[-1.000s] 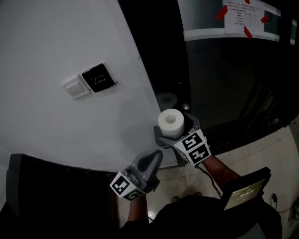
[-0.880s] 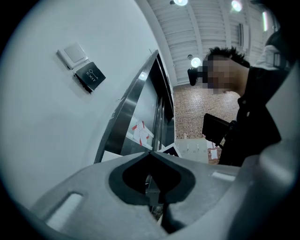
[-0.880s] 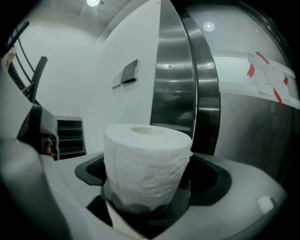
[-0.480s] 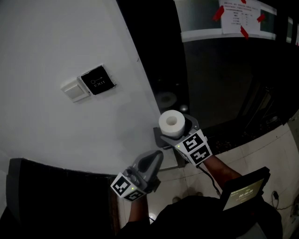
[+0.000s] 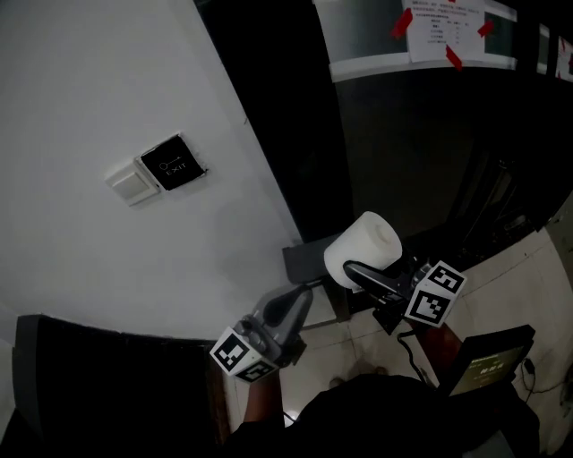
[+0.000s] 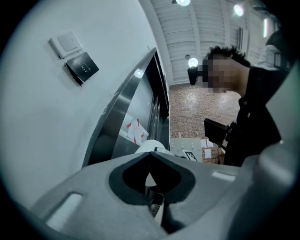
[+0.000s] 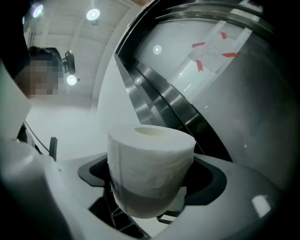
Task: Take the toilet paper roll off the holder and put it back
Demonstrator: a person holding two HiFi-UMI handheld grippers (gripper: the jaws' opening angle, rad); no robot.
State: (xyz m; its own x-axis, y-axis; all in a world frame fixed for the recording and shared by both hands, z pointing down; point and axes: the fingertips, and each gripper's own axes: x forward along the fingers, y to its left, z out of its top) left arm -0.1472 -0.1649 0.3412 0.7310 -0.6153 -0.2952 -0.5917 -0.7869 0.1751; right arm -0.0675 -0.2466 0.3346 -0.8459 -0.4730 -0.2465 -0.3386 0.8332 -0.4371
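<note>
Roll: toilet paper roll [image 5: 363, 250] is off the holder [image 5: 304, 261], just to its right and slightly higher in the head view. It is tilted, with one flat end turned up and to the right.
Right jaws: right gripper [image 5: 365, 268] pinches the roll across its curved sides. The jaws have just been closing with the roll between them. In the right gripper view the core opening faces up.
Left jaws: left gripper [image 5: 294, 304] has its jaws pressed together with nothing between them. It sits below the holder, a little to the left, tips angled up toward it.
Holder: dark and boxy, set low where the white wall [image 5: 107, 89] meets a dark panel.
Wall fittings: black EXIT plate [image 5: 170, 163] and white switch [image 5: 132, 183] sit side by side, well up and left of the holder.
Notice: paper notice [image 5: 443, 31] fixed with red tape [image 5: 400, 24], high above the holder and to the right.
Screen: dark screen device [image 5: 492, 358] below and right of the holder, over pale floor tiles [image 5: 537, 268].
</note>
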